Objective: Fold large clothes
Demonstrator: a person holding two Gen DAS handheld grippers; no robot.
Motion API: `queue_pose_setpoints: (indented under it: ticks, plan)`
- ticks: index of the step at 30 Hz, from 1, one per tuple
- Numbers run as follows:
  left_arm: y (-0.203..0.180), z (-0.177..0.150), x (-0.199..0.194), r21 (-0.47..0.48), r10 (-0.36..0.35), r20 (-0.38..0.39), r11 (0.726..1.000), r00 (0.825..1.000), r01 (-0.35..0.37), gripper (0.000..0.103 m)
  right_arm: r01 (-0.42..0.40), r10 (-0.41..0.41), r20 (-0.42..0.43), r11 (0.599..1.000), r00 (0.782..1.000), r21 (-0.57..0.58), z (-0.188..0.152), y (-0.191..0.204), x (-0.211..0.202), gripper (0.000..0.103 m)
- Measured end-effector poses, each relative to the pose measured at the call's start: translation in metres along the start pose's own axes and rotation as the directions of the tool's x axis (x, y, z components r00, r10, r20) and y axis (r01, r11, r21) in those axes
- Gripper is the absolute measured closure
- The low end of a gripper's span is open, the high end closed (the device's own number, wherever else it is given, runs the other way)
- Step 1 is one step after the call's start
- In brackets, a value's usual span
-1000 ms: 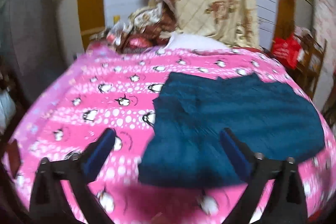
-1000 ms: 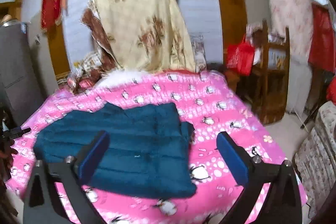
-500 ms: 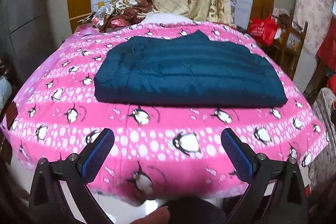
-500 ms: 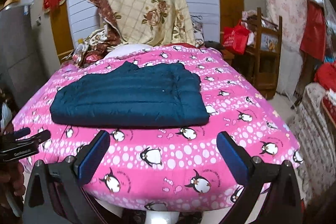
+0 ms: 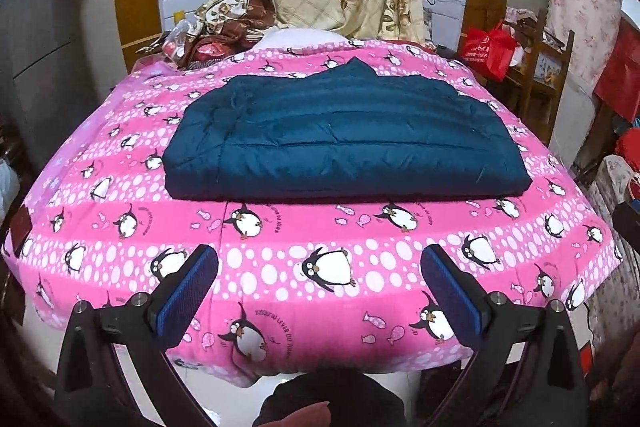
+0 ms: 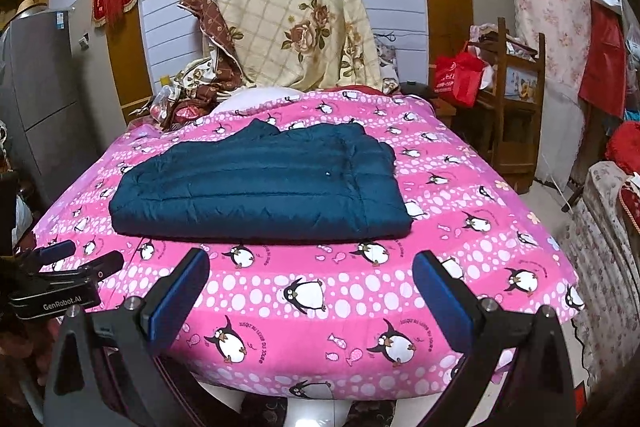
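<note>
both the left gripper and right gripper have drawn back from over the folded dark blue jacket to the near edge of the pink penguin blanket, the left's empty jaws having narrowed slightly.

**Layout at this moment**

Folded jacket lay flat on the quilt, mid-surface, well back from the near edge. Both grippers sat off the near edge, apart from the jacket: left gripper and right gripper side by side. Behind the quilt, a draped blanket stood against the wall. Wooden rack was to the right, with a bag beside it; a cabinet stood left
</note>
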State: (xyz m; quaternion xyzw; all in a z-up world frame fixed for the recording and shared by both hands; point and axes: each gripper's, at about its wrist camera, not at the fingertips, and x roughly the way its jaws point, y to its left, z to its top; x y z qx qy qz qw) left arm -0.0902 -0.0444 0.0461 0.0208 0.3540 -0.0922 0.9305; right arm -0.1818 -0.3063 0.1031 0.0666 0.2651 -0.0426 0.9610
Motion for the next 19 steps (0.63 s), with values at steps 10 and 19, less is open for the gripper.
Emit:
queue_pose_setpoints:
  ticks: [10, 19]
  plan:
    - [-0.004, 0.0, 0.011, 0.009, 0.0, -0.018, 1.0, 1.0, 0.0, 0.04, -0.005, 0.005, -0.02, 1.0, 1.0, -0.006, -0.001, -0.001, 0.012, 0.0]
    - [-0.004, -0.002, 0.015, 0.006, -0.038, -0.03, 0.999, 0.999, 0.038, 0.04, -0.017, 0.016, -0.029, 1.0, 0.999, -0.023, -0.001, 0.003, 0.019, 0.0]
